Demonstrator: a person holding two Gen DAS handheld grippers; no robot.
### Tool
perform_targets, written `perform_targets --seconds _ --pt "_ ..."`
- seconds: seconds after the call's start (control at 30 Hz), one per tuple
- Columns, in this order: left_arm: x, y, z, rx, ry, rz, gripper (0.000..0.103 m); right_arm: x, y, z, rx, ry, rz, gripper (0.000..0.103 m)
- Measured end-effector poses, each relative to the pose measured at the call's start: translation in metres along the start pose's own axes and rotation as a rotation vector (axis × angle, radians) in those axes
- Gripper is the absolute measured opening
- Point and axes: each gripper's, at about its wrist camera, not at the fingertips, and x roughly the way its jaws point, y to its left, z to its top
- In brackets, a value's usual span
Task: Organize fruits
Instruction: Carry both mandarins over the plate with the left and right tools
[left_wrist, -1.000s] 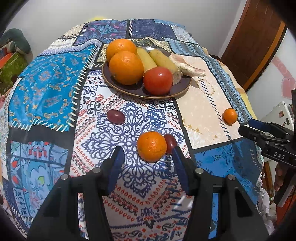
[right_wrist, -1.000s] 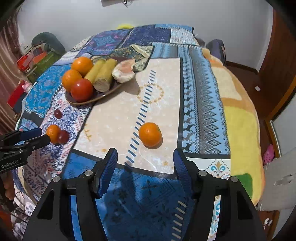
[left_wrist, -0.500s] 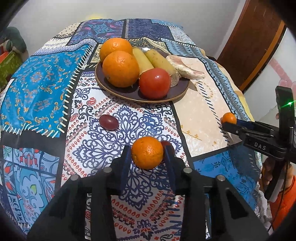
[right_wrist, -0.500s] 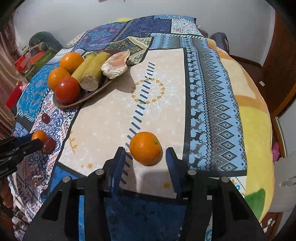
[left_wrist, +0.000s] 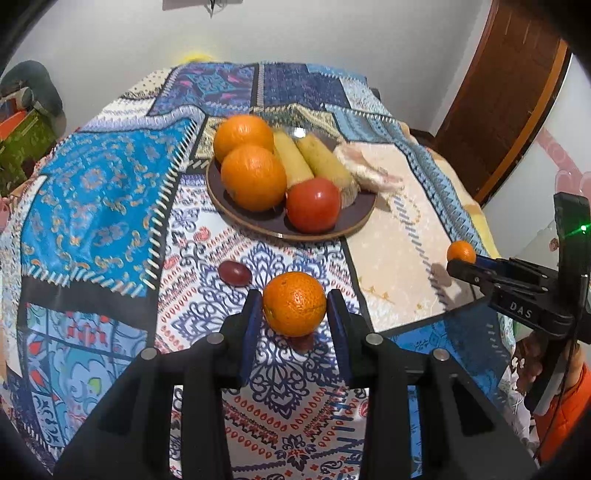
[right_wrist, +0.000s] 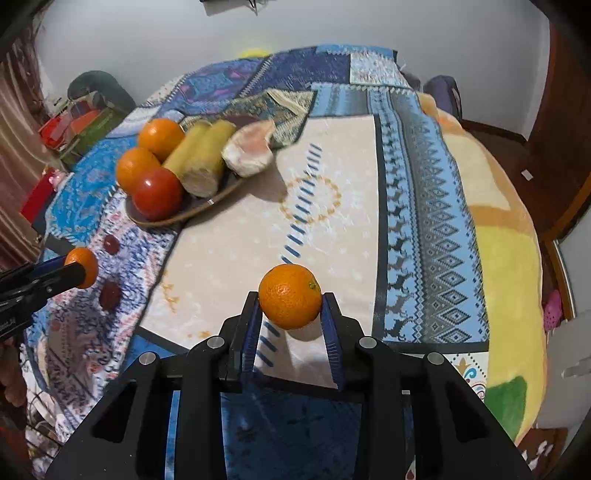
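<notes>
My left gripper is shut on a small orange and holds it just above the patterned cloth. My right gripper is shut on another small orange, lifted off the beige cloth patch. A dark plate holds two oranges, a tomato, two yellow pieces and a pale fruit; it also shows in the right wrist view. A red grape lies left of my left gripper. A second grape lies below it in the right wrist view.
The patchwork cloth covers a round table that drops off at every side. A wooden door stands at the right, boxes and clutter at the far left. The other gripper shows at the right edge of the left wrist view.
Both grippers closed on their oranges and lifted them off the cloth. The grape beside the left orange is now hidden under it in the left wrist view.
</notes>
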Motion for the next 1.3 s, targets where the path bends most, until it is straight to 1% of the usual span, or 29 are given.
perform_targets --seconds 0.27,0.57,1.0,1.3 --pt "-0.019 0.000 0.024 0.001 -0.071 0.002 0.036 -0.021 0.021 0.019 -0.065 -0.077 0.007 0.030" --pt "-0.024 -0.003 0.050 0.006 -0.136 0.003 0.036 -0.024 0.040 0.045 -0.108 -0.129 0.029 0.030" --pt "0.003 0.002 0.086 -0.007 -0.163 -0.021 0.036 -0.005 0.052 0.089 -0.128 -0.174 0.064 0.030" --pt "0.036 0.006 0.111 0.007 -0.150 -0.024 0.036 0.021 0.053 0.111 -0.130 -0.172 0.082 0.030"
